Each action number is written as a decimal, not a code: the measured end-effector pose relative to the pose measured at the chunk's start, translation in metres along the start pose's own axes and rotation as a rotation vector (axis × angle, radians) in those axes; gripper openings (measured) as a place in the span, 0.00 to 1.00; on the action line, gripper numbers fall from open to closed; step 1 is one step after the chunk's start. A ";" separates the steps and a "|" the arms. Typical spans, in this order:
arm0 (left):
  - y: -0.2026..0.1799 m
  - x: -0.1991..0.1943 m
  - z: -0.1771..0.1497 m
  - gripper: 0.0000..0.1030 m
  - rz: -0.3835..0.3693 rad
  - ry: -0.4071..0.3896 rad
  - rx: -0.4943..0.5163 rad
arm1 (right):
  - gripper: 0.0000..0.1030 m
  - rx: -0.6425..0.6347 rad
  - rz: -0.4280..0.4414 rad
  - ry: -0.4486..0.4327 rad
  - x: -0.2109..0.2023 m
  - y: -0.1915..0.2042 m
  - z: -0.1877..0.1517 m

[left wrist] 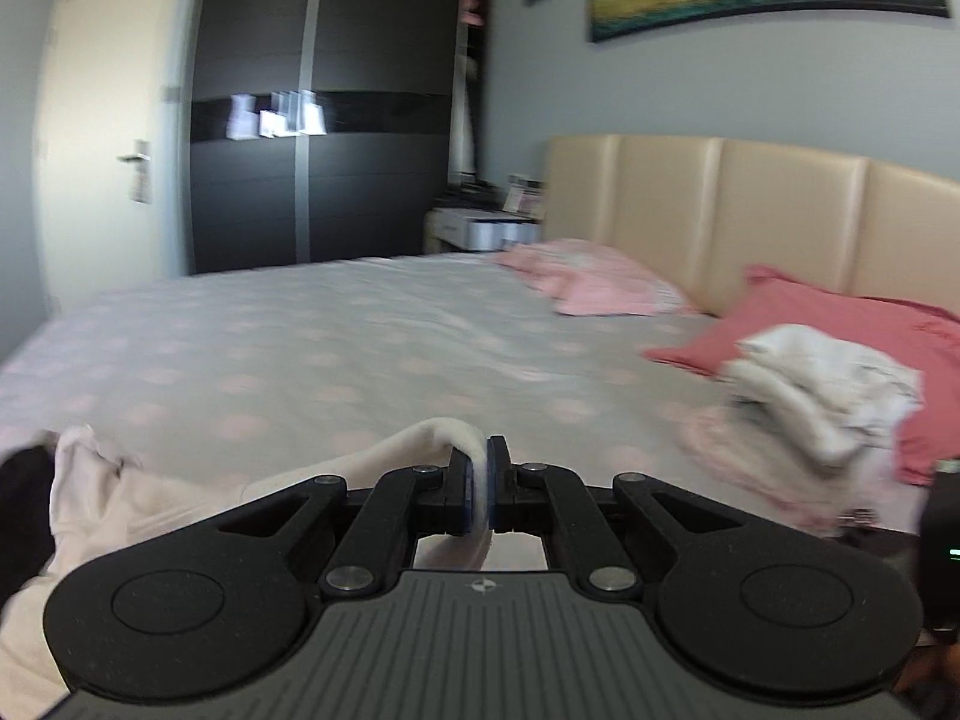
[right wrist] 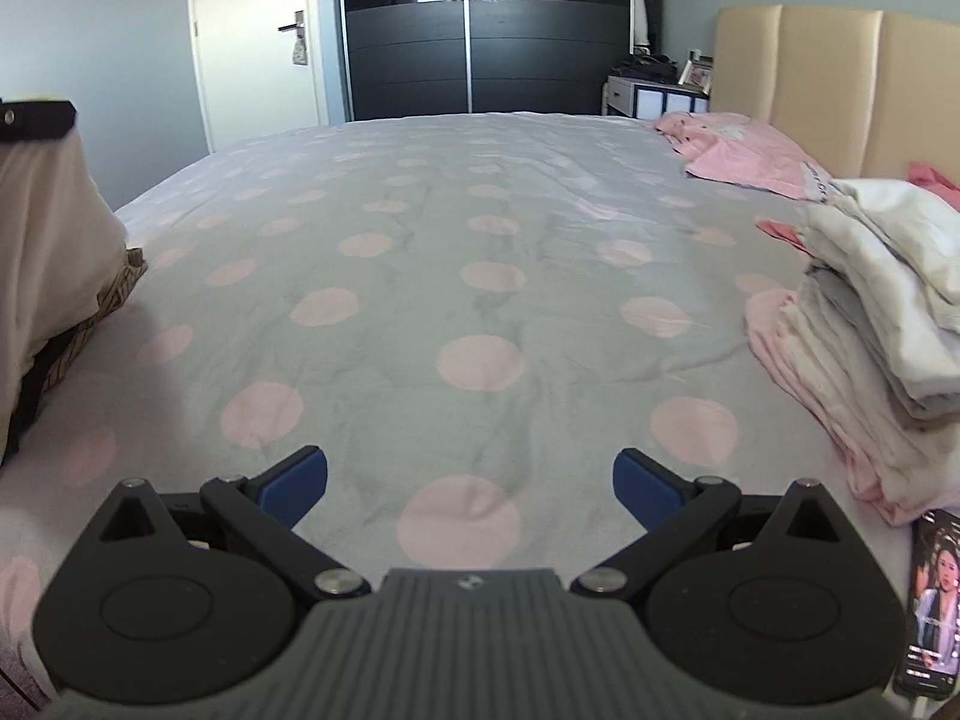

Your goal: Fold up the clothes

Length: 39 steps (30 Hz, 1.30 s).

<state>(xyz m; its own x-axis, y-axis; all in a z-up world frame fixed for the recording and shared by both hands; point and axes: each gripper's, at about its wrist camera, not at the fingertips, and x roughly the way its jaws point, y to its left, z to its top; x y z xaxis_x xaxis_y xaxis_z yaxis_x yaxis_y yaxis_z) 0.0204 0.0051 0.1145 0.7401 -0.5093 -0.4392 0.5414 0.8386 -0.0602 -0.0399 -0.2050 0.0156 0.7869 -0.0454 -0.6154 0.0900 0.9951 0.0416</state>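
Observation:
My left gripper (left wrist: 479, 483) is shut on a fold of a pale pink-white garment (left wrist: 150, 492), which drapes down to the left and under the gripper, lifted above the bed. The same garment hangs at the far left of the right wrist view (right wrist: 42, 228), with the left gripper's black body above it. My right gripper (right wrist: 471, 483) is open and empty, low over the grey bedsheet with pink dots (right wrist: 480, 276). A stack of folded white and pink clothes (right wrist: 882, 324) lies on the bed at the right; it also shows in the left wrist view (left wrist: 822, 402).
A beige padded headboard (left wrist: 750, 222) and pink pillows (left wrist: 594, 285) are at the right. A phone with a lit screen (right wrist: 933, 606) lies at the bed's near right edge. A dark wardrobe (right wrist: 486, 30) and a door (right wrist: 258, 42) stand beyond the bed. Striped fabric (right wrist: 114, 294) lies at the left.

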 end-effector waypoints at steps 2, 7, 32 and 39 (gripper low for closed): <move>-0.026 0.012 -0.013 0.02 -0.052 0.052 0.001 | 0.99 0.031 -0.010 0.022 -0.003 -0.016 -0.001; -0.090 0.040 -0.046 0.02 -0.184 0.182 0.003 | 0.99 0.117 -0.028 0.069 -0.006 -0.054 -0.008; -0.107 0.090 -0.102 0.42 -0.175 0.472 -0.018 | 0.99 0.102 -0.069 0.226 0.042 -0.083 -0.041; -0.105 0.087 -0.102 0.51 -0.197 0.503 -0.007 | 0.99 0.127 -0.087 0.206 0.041 -0.088 -0.039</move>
